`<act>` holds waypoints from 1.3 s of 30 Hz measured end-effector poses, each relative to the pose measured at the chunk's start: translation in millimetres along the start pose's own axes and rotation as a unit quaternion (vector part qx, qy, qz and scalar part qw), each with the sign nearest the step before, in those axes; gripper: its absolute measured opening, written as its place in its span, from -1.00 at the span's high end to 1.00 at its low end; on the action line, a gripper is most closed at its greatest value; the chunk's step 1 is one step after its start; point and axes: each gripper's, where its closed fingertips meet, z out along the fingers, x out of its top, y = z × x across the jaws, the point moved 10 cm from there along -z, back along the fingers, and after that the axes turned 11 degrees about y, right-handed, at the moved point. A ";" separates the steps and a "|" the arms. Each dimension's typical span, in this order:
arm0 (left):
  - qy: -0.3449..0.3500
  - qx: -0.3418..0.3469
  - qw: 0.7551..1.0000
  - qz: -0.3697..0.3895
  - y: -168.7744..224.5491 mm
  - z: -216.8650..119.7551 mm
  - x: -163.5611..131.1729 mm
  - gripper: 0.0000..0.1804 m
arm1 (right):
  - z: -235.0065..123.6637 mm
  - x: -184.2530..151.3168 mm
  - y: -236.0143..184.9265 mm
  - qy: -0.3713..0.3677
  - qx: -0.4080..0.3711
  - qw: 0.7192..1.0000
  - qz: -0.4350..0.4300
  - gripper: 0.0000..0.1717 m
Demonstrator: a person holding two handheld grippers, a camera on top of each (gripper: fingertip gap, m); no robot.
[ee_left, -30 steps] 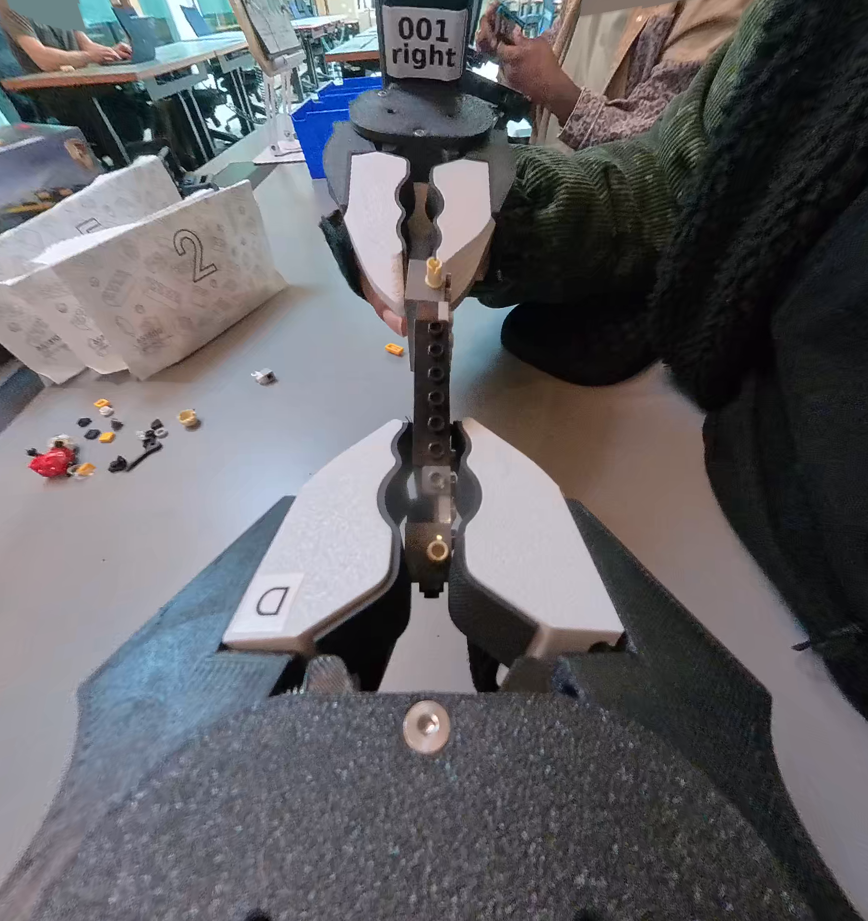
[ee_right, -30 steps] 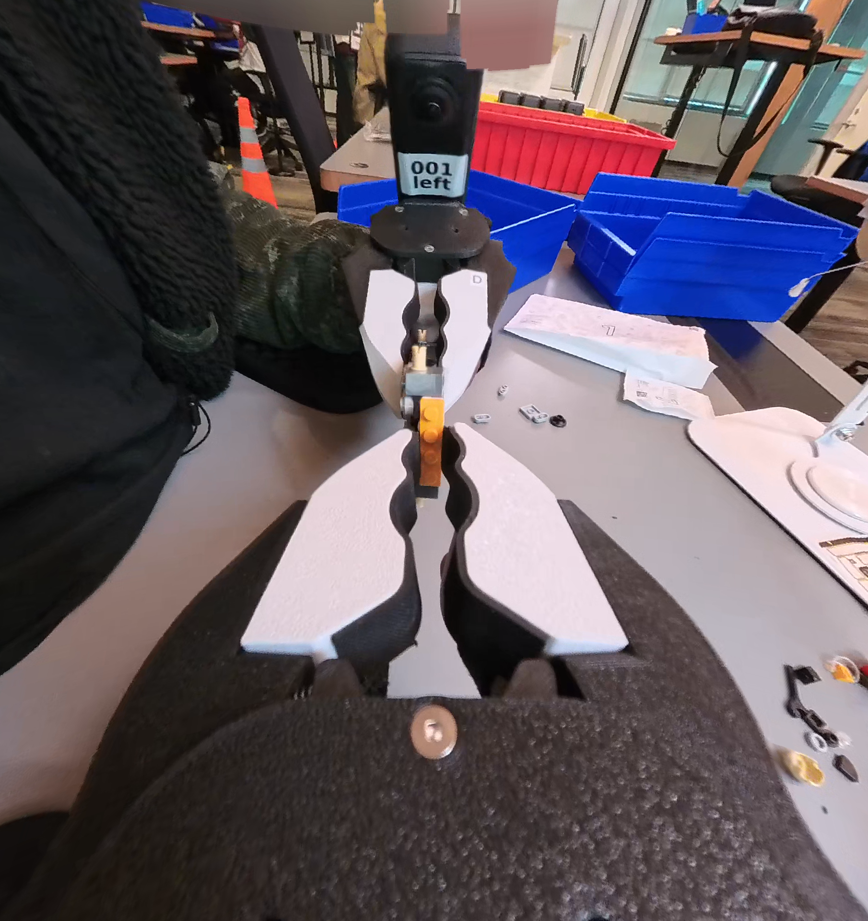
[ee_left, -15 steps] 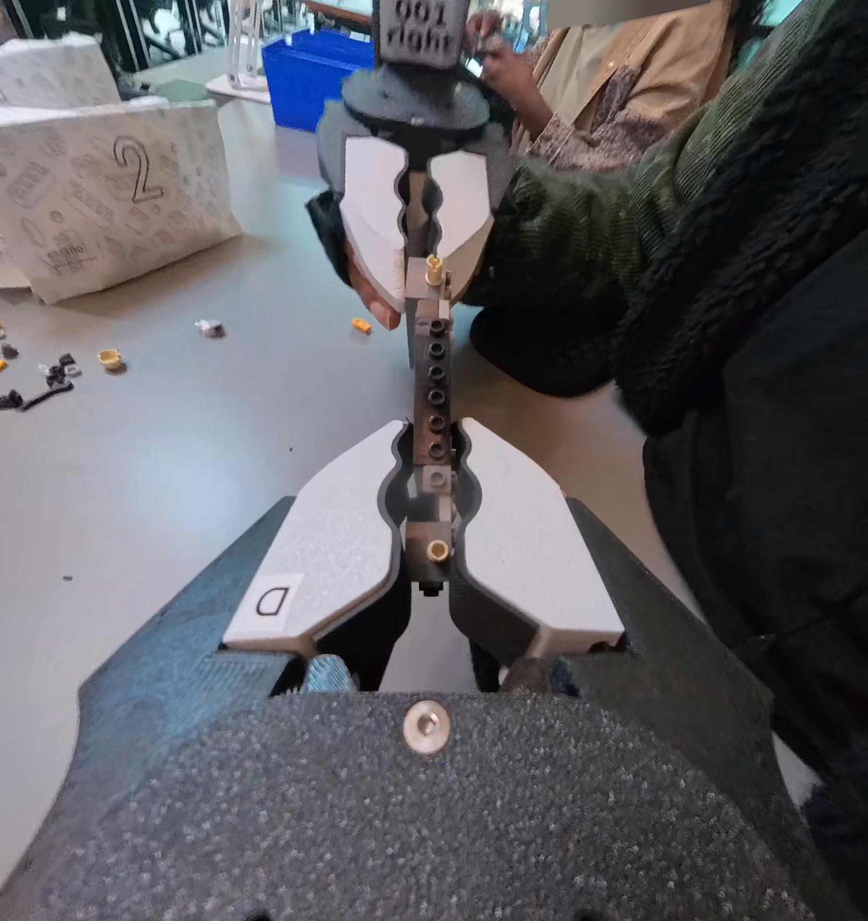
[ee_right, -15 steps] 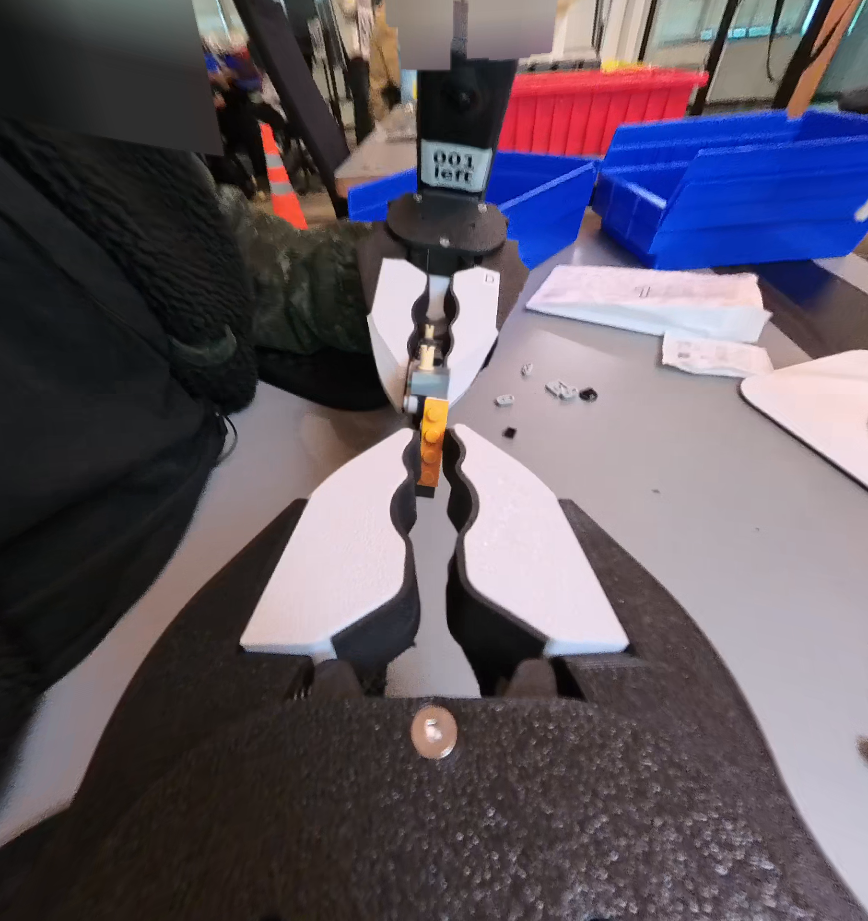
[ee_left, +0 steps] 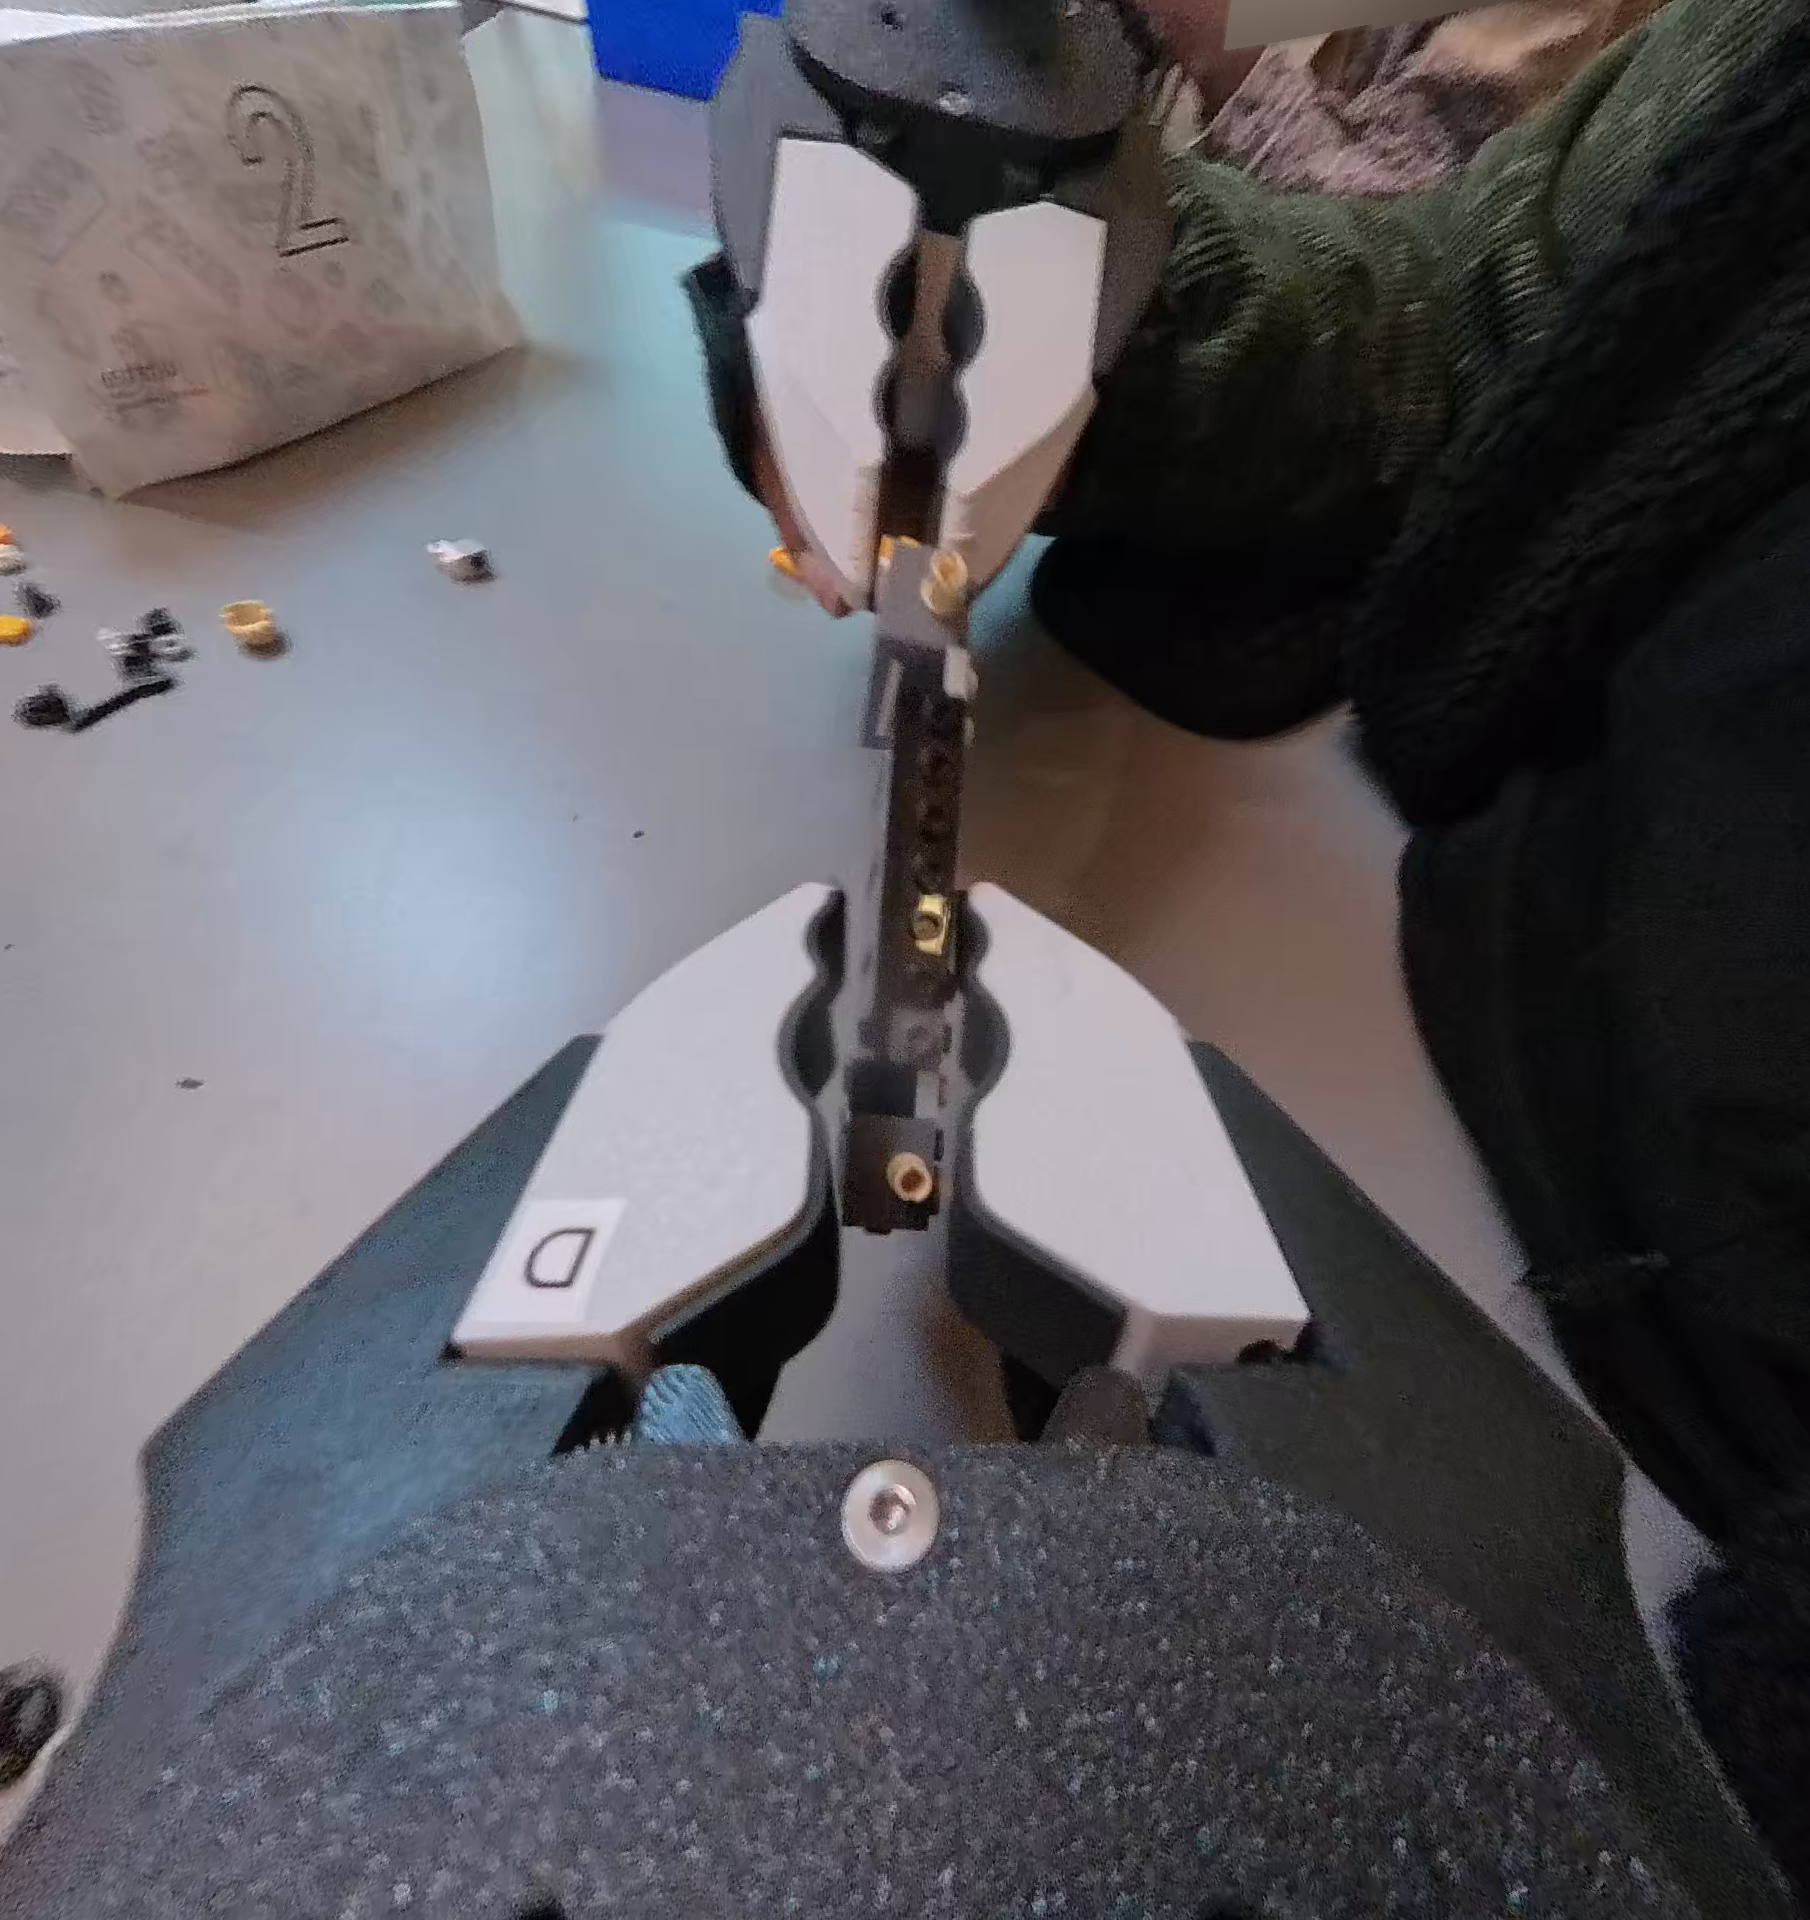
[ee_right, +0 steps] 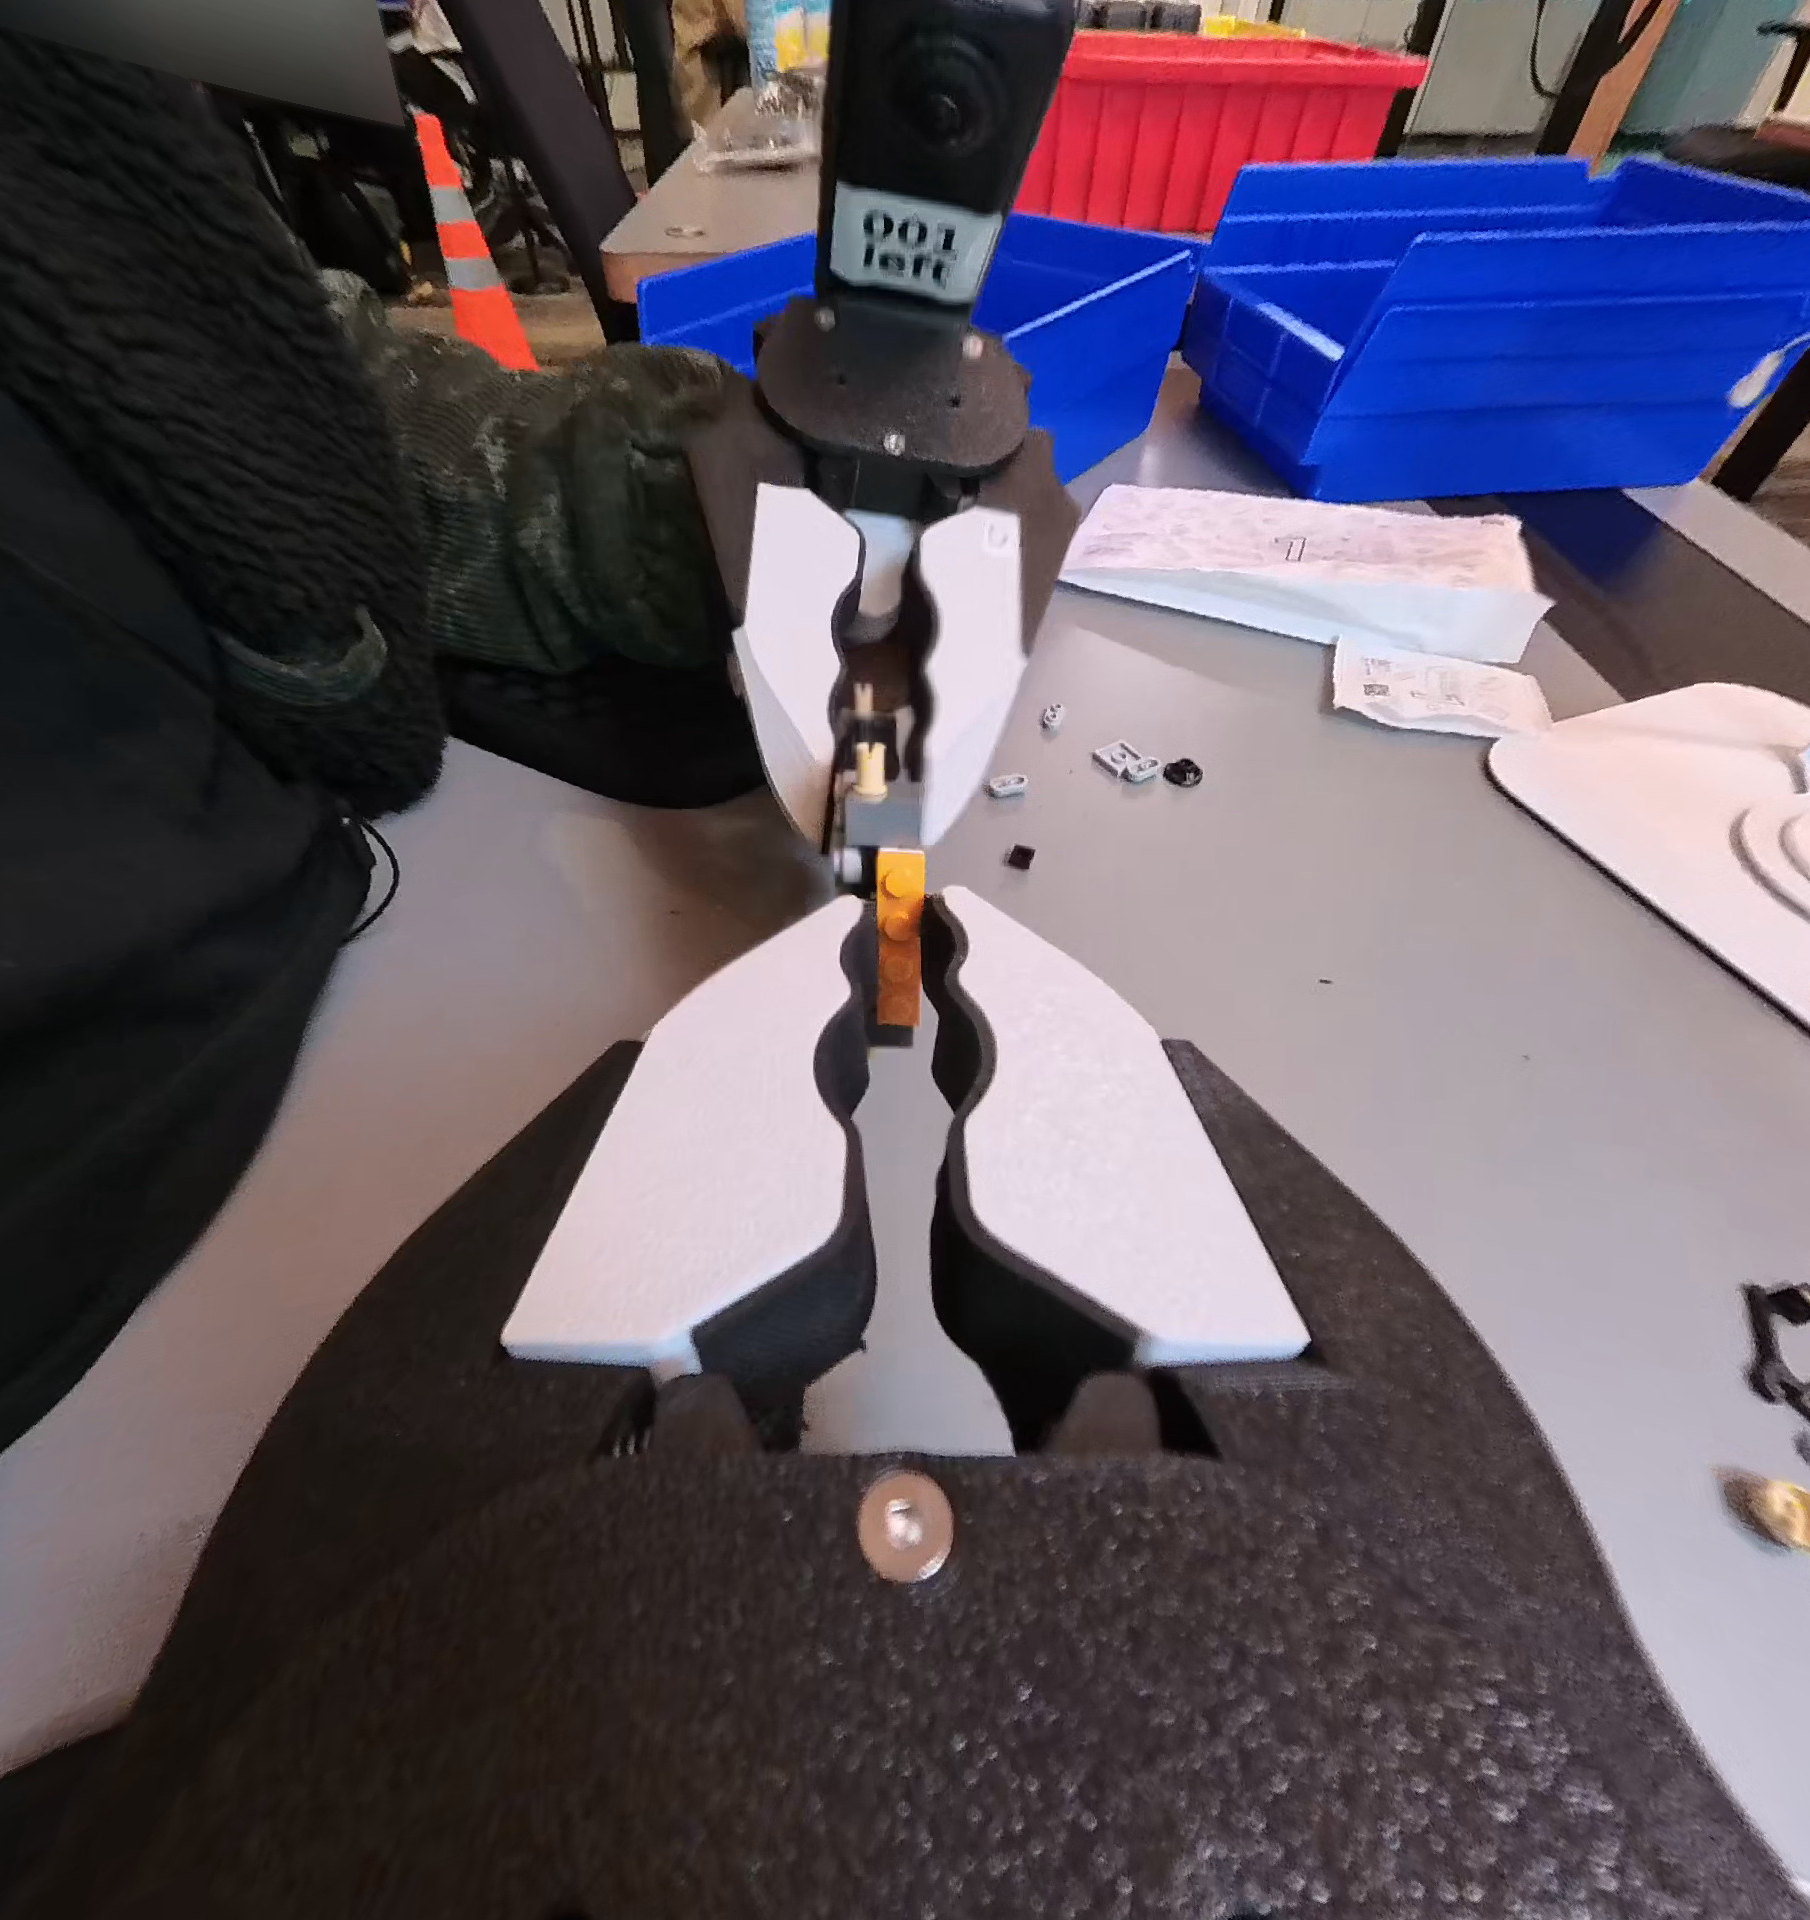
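Observation:
My left gripper (ee_left: pixel 903 904) is shut on a long black beam assembly (ee_left: pixel 916 790) with grey blocks and tan pins, held above the grey table (ee_left: pixel 413 883). The assembly runs forward to my right gripper (ee_left: pixel 916 566), which faces me. In the right wrist view my right gripper (ee_right: pixel 893 904) is shut on an orange studded plate (ee_right: pixel 899 956). The plate's far end meets the grey end block (ee_right: pixel 885 816) of the assembly, which sticks out of the left gripper (ee_right: pixel 870 821). A tan pin (ee_right: pixel 868 764) stands on that block.
A white paper bag (ee_left: pixel 215 239) and loose small pieces (ee_left: pixel 101 644) lie to the left. Blue bins (ee_right: pixel 1503 312), a red bin (ee_right: pixel 1192 114), paper sheets (ee_right: pixel 1296 561), small grey parts (ee_right: pixel 1119 758) and a white base (ee_right: pixel 1690 810) are on the right. A person's green sleeve (ee_left: pixel 1348 416) is close. The left gripper's tips are roughly 5 cm from the right gripper's.
Both grippers moved together and tilted down toward the table. The assembly has turned a little in my left grasp, now showing its grey side and a tan pin between the tips.

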 end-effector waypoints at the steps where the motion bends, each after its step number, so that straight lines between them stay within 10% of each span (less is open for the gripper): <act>1: -0.001 0.017 1.000 0.010 -0.5 -2.3 2.4 0.68 | 2.0 -1.7 -0.2 -0.008 0.001 1.000 0.004 0.91; 9: -0.071 0.047 0.989 0.118 21.1 25.0 5.7 0.80 | 28.4 -2.1 -12.8 -0.035 0.003 0.999 -0.013 0.91; 18: -0.045 0.016 0.992 -0.116 -2.7 14.0 -11.0 0.82 | 3.8 25.3 -17.6 0.066 -0.073 0.988 -0.118 0.91; 25: -0.066 0.070 0.995 -0.014 2.9 15.3 1.2 0.83 | -2.0 8.4 1.5 0.058 -0.063 0.996 -0.028 0.91; 39: -0.046 0.070 0.996 0.009 4.6 13.2 -1.8 0.83 | 28.7 -40.3 -23.3 -0.227 0.052 0.969 -0.085 0.70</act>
